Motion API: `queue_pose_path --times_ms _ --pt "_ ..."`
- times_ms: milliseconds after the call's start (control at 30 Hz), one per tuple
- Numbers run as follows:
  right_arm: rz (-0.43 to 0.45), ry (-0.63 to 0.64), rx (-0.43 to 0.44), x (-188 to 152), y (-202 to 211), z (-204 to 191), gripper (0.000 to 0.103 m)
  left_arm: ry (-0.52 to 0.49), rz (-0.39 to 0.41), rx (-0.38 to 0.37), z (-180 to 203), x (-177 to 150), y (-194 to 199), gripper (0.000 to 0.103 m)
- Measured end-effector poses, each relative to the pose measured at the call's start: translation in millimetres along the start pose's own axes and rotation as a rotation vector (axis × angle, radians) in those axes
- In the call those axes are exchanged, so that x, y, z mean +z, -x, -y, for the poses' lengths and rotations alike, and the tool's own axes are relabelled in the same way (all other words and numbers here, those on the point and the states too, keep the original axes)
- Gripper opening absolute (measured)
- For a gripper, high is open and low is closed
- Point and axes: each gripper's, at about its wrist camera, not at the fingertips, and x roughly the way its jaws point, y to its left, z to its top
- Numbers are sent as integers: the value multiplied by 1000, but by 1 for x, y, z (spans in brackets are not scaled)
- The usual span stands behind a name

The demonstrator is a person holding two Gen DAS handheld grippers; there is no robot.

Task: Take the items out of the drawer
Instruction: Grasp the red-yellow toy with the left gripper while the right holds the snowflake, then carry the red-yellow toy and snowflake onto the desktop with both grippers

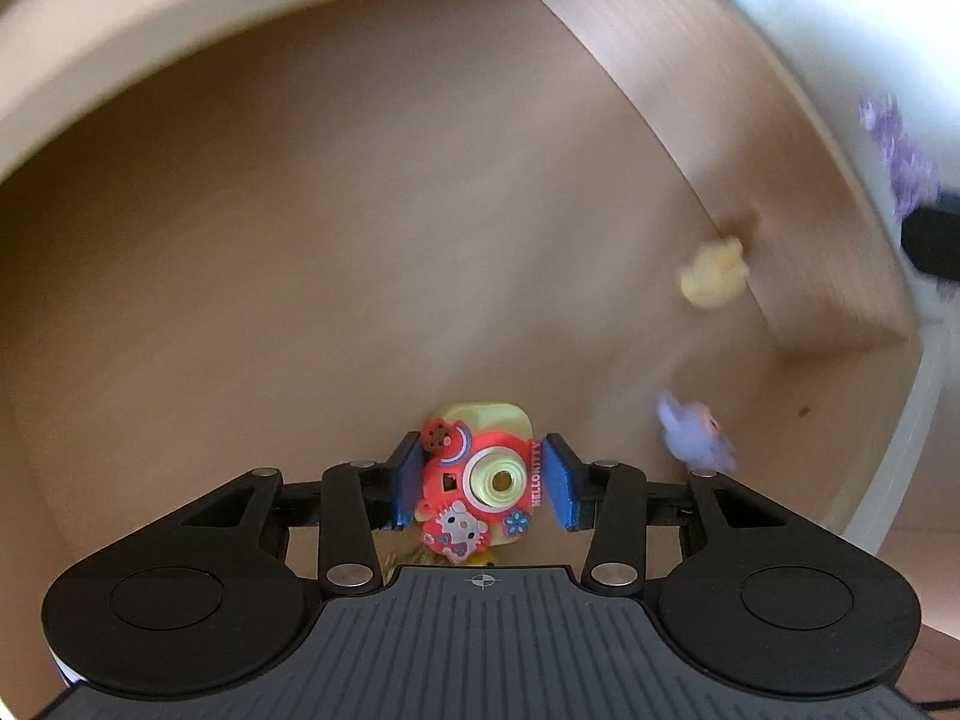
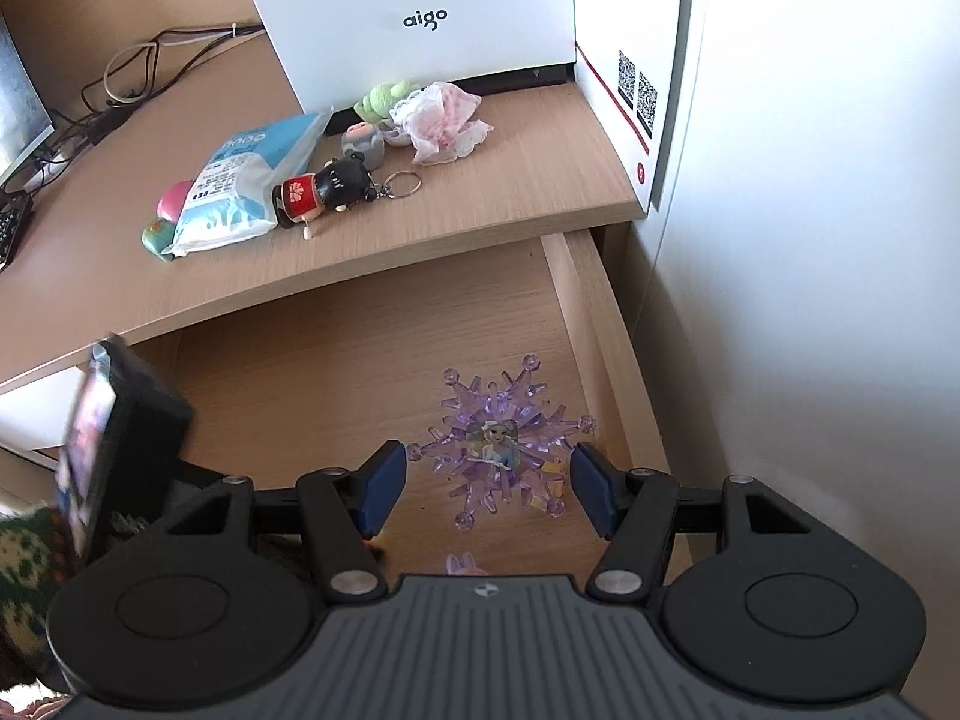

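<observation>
down inside the open drawer [image 1: 360, 210], the left gripper [image 1: 483, 480] has its blue pads against both sides of a red toy camera [image 1: 480, 483], gripping it. over on the right, the right gripper [image 2: 489, 483] hangs with jaws apart around a purple snowflake toy [image 2: 498, 438], pads clear of it, near the drawer's right wall.

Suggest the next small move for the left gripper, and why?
Probably close a little more, then lift. The left gripper straddles the red toy camera in the drawer; its left pad looks against the toy, but a slight gap seems to remain at the right, so the grip isn't clearly firm.
</observation>
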Motion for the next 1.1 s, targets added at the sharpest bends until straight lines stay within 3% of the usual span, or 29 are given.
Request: queue_pose_path --times_ms 100,200,267,433,733,933,1100 --pt "-9 7 4 1 -4 -4 61 -43 15 -42 -4 -3 9 46" --pt "-18 21 22 1 -9 -12 61 -114 13 21 8 -12 8 46" --pt "-23 34 34 1 -12 -19 61 -104 21 38 9 -18 5 56" --pt "-31 55 46 1 -17 -29 61 -98 39 23 12 -16 0 50" --pt "-55 65 44 -4 -25 -32 61 -98 36 -7 14 -24 5 50" --pt "-63 61 45 -7 -23 -31 61 -87 123 -88 6 -28 52 50" --pt "-43 58 54 -5 -14 -34 61 -63 258 -136 -2 -17 108 50"
